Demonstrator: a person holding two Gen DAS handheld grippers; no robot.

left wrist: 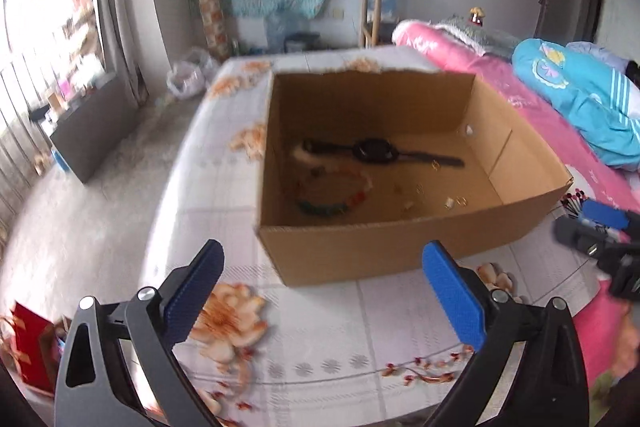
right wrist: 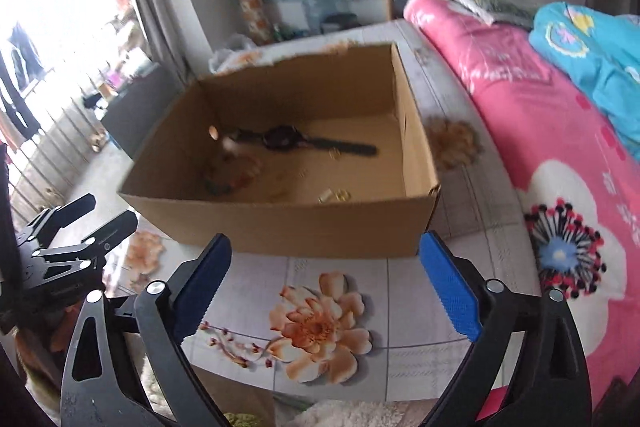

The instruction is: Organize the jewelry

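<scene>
Both tongs, the left tongs [left wrist: 322, 291] and the right tongs [right wrist: 324, 283], have black triangular arms with silver screws and blue pads that look ridged.

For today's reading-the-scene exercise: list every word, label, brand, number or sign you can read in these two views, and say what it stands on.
None can be read.
Cardboard box: no print visible on its walls.
Pink quilt: pale marks that may be characters, too blurred to read.
Red item at the left wrist view's edge: gold marks, unreadable.
</scene>
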